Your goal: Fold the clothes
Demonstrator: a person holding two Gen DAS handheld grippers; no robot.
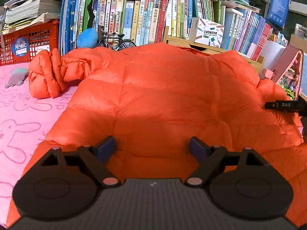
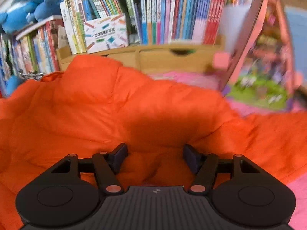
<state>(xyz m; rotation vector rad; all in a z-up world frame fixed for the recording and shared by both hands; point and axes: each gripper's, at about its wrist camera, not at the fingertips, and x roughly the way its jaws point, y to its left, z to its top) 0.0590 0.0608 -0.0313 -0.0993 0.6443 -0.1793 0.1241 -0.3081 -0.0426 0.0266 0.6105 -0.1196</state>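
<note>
Jacket (image 1: 163, 99) spread puffy on pink surface (image 1: 23, 118), sleeve (image 1: 48, 74) bunched out, unfolded; left tool (image 1: 152, 149) and right tool (image 2: 155, 158) agape, empty.

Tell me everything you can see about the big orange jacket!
The jacket is bright orange, puffy and quilted in stitched panels, with a smooth, slightly shiny shell. It lies spread out on a pink cover printed with bunny outlines, in front of the bookshelf. One sleeve lies bunched and crumpled at its left side. Both the left gripper and right gripper are open just above it, holding nothing.
</note>
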